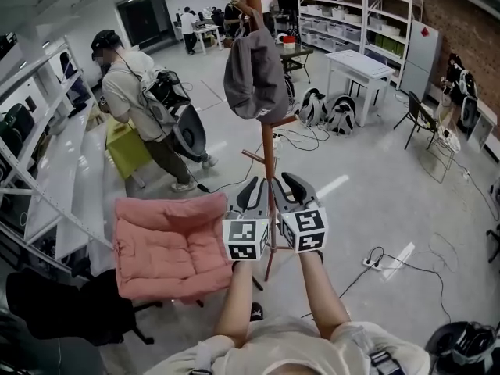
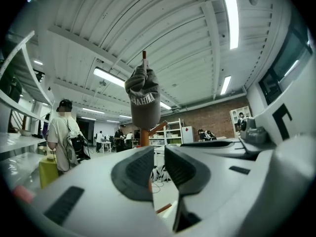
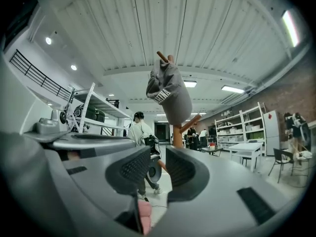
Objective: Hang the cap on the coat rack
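A grey cap hangs on a top peg of the wooden coat rack, which stands on the floor straight ahead. My left gripper and right gripper are side by side low in front of the pole, well below the cap. In the left gripper view the cap hangs over the pole beyond my open jaws, with nothing between them. The right gripper view shows the cap on the rack above my open, empty gripper.
A chair with a pink cushion stands just left of the rack. A person with a backpack and a yellow bag are further left by white shelves. A power strip with cables lies to the right; backpacks sit behind.
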A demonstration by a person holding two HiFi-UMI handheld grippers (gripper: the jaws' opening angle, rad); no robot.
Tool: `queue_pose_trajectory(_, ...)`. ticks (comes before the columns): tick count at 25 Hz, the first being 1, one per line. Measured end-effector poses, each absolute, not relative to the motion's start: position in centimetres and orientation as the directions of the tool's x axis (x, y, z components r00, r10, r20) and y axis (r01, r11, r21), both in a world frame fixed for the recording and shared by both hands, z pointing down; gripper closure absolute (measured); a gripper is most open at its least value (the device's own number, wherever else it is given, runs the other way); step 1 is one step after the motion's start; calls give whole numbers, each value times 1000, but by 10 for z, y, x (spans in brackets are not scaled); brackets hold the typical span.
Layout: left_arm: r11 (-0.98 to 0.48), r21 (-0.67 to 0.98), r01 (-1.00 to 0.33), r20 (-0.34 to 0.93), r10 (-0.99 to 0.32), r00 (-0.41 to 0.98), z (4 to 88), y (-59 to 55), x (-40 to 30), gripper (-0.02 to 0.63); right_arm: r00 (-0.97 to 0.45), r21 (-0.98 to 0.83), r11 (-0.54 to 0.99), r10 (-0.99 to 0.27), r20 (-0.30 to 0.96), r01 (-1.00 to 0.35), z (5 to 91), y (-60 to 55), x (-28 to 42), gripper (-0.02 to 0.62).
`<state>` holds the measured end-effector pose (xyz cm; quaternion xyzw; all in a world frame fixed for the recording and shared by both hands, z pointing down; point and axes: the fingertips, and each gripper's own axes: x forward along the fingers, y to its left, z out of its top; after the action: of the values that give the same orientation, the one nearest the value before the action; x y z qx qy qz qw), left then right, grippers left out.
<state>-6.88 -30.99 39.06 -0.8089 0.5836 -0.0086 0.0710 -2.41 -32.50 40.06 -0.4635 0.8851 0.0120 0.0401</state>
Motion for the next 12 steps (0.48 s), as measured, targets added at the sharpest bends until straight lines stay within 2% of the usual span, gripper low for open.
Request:
queue_pose_trajectory(8,-314,-107,-943,-22,-948,318,424,-306,-79,537,-563,-37,564,-826,-30,-825,436,-318,-12,506)
queue_pose_trajectory(12,-332,-102,-938,-7,-942,335,439,-303,-83,538,-560,-66,561,-828,-24,-825,448,-315,-12,535)
